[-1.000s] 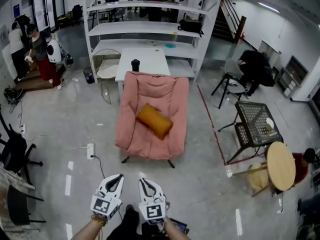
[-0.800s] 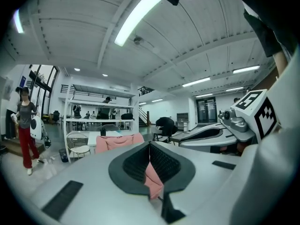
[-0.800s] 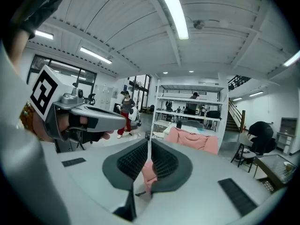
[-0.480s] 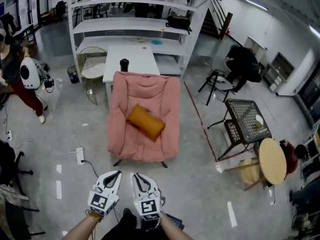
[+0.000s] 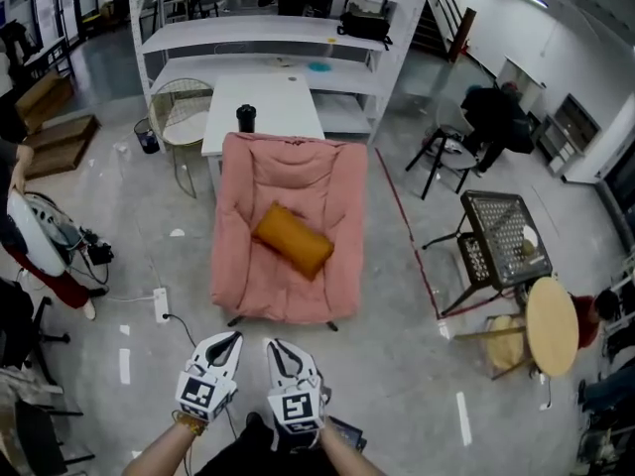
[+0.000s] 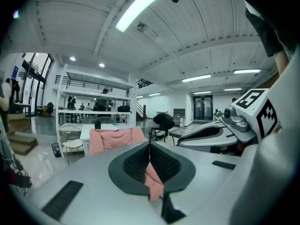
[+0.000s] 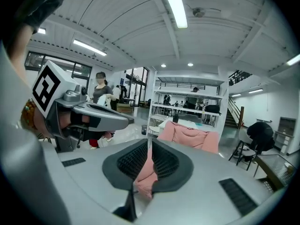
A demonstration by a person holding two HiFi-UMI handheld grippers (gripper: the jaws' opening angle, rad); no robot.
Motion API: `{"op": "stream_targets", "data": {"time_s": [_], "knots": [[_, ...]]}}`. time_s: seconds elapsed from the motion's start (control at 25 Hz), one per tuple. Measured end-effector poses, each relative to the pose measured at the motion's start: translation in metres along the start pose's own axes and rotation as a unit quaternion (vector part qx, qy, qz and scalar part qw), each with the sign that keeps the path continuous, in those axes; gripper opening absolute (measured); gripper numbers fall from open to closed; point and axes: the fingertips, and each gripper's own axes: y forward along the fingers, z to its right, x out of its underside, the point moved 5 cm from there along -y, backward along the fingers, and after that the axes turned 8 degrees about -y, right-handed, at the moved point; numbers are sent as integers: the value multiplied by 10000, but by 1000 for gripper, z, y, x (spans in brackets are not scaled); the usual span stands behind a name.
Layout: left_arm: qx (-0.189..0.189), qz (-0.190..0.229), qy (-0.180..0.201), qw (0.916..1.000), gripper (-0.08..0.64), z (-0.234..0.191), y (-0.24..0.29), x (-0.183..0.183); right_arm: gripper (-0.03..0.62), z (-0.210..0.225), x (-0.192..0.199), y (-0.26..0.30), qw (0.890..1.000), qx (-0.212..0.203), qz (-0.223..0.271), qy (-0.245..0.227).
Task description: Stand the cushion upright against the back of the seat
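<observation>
A pink armchair [image 5: 298,172] stands on the grey floor in the middle of the head view. An orange cushion [image 5: 293,238] lies flat and slantwise on its seat, clear of the backrest. Both grippers hang side by side over the floor, well short of the chair's front edge. My left gripper [image 5: 229,338] is shut and empty. My right gripper [image 5: 277,346] is shut and empty too. In the left gripper view the shut jaws [image 6: 149,145] point at the armchair [image 6: 115,138] far ahead. The right gripper view shows its shut jaws [image 7: 150,143] and the armchair [image 7: 190,135].
Behind the chair stand a white table [image 5: 283,107] with a black cup [image 5: 246,118], white shelving [image 5: 268,33] and a wire chair [image 5: 184,117]. A power strip [image 5: 159,303] lies left; a red floor line [image 5: 407,236], a mesh table [image 5: 501,231] and a round table [image 5: 552,325] right. A person [image 5: 25,241] stands far left.
Both grippers have moved forward over the floor towards the armchair, still shut. The chair sits a little nearer in view. The person at the left has shifted along the left edge.
</observation>
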Motion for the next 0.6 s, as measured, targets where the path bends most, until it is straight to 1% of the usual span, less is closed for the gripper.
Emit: {"op": "stream_targets", "data": {"time_s": [0.12, 0.24, 0.32, 0.44, 0.6], "knots": [[-138, -157, 7, 9998, 14, -1, 31, -4, 17, 31, 7, 15, 10000, -79, -6, 56], [-384, -539, -24, 9978, 14, 3, 60, -23, 17, 61, 12, 31, 9998, -160, 128, 69], [-452, -591, 8, 9972, 14, 3, 78, -25, 17, 81, 16, 40, 9996, -244, 139, 26], [-515, -554, 38, 9971, 14, -5, 103, -16, 18, 106, 27, 58, 9993, -358, 114, 56], [-583, -677, -61, 9960, 14, -20, 127, -18, 23, 122, 35, 85, 9984, -555, -36, 39]]}}
